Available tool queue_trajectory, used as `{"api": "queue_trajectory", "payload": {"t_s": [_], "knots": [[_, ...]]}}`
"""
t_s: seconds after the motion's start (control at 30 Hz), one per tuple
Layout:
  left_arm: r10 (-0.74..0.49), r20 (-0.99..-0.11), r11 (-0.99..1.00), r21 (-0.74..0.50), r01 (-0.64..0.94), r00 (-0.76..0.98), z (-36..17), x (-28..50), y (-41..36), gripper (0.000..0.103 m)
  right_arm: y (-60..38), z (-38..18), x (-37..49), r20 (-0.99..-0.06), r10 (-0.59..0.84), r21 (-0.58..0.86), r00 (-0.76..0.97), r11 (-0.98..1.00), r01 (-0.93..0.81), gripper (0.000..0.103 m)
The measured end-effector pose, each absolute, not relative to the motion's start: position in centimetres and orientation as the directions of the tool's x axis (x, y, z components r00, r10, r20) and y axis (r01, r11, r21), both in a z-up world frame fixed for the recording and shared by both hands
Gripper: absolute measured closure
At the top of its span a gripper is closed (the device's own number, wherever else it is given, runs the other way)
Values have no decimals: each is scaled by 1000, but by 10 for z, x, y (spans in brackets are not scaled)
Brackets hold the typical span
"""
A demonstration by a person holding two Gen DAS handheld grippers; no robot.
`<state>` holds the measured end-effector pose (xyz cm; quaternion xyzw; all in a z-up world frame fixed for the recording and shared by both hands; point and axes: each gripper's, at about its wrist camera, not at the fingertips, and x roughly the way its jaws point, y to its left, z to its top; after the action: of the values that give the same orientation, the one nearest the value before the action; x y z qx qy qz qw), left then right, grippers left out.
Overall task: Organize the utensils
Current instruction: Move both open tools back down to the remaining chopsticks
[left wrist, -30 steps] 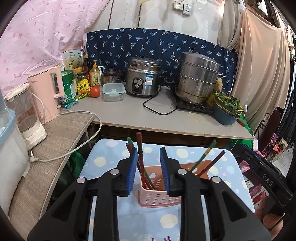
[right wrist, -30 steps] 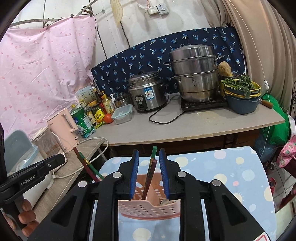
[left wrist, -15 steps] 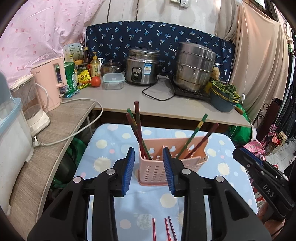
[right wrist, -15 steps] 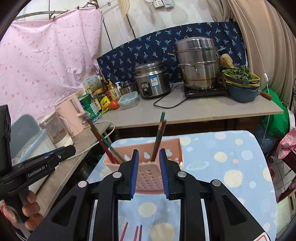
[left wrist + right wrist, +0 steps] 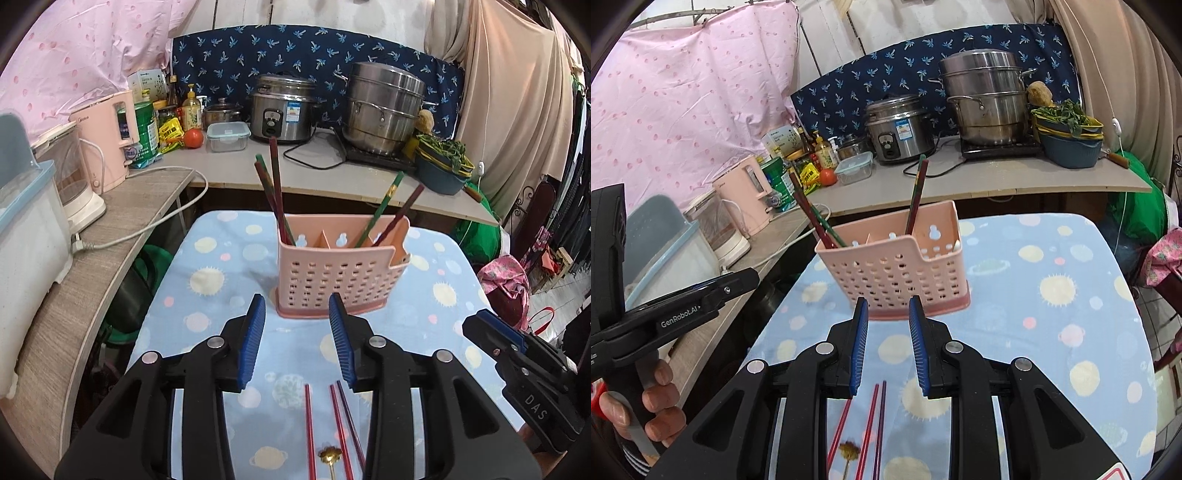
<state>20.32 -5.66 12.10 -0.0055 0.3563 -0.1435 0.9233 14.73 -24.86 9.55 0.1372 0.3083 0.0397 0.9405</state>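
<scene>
Pink utensil caddy (image 5: 341, 275) stands upright on the dotted blue tablecloth (image 5: 221, 280), chopsticks in 2 of its compartments. 3 red chopsticks (image 5: 334, 424) lie flat near me. My left gripper (image 5: 297, 341) has just been opening, empty. My right gripper (image 5: 886, 347): apart, empty.

Tabletop (image 5: 229, 280) covered by light blue dotted cloth. Pink perforated basket (image 5: 340, 273) stands upright on it toward the far side. Near edge: three red chopsticks (image 5: 332, 424) lying loose, small gold flower-headed spoon (image 5: 330, 454) among them.
</scene>
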Motion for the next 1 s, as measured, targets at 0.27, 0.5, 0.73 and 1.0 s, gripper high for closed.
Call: {"api": "queue_trajectory", "payload": {"t_s": [0.27, 0.5, 0.73, 1.0], "knots": [[-257, -684, 960, -101, 260, 683, 98, 179, -53, 68, -241, 76, 119, -602, 155, 269, 783, 963, 16, 80], [-244, -734, 961, -95, 261, 634, 62, 151, -46, 68, -231, 46, 91, -656, 161, 262, 738, 965, 22, 80], [-237, -774, 959, -90, 268, 587, 30, 130, -41, 68, -221, 18, 68, -698, 161, 247, 698, 969, 24, 80], [-241, -800, 958, -106, 265, 549, 8, 111, -36, 68, -209, -8, 48, -739, 174, 247, 651, 969, 22, 80]]}}
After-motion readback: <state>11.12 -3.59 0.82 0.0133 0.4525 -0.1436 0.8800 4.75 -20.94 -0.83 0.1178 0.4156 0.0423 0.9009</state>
